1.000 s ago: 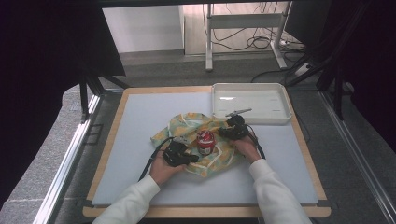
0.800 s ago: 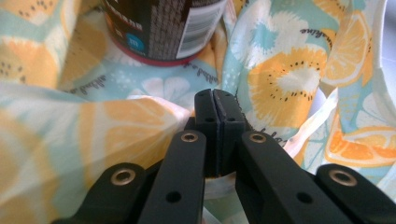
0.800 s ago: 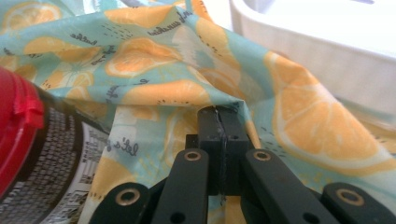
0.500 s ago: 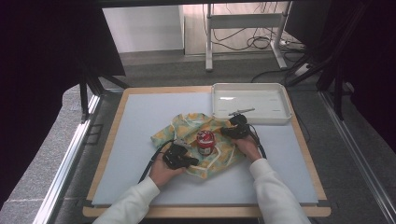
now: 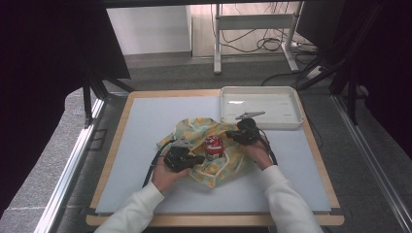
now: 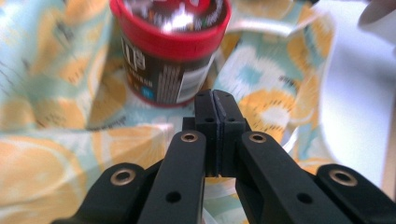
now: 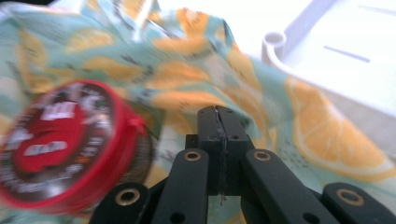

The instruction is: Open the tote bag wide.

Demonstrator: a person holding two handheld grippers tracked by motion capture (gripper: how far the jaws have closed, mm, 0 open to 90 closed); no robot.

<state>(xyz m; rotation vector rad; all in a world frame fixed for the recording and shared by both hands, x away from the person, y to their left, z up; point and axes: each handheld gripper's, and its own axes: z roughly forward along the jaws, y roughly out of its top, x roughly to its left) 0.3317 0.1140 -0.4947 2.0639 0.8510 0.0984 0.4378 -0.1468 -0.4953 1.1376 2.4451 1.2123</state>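
— What surrounds the work area?
— A shallow white plastic tray (image 5: 294, 108) at the table's far right edge; a crumpled lemon-print cloth (image 5: 194, 131) mid-table.
— And the red-lidded dark jar (image 5: 213, 147)?
— Upright on the cloth, between the left gripper (image 5: 198, 158) and right gripper (image 5: 231, 136). Both jaw pairs are clenched, possibly pinching cloth; I cannot tell.

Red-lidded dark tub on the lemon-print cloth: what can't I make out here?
- Red-lidded dark tub: left gripper view crops its lid; label print blurred.
- Same tub, right gripper view: motion-blurred lid text.
- Lemon-print cloth: high view, hands cover its near edges.
- Both grippers' closed jaws: whether cloth is pinched, too fine to tell.
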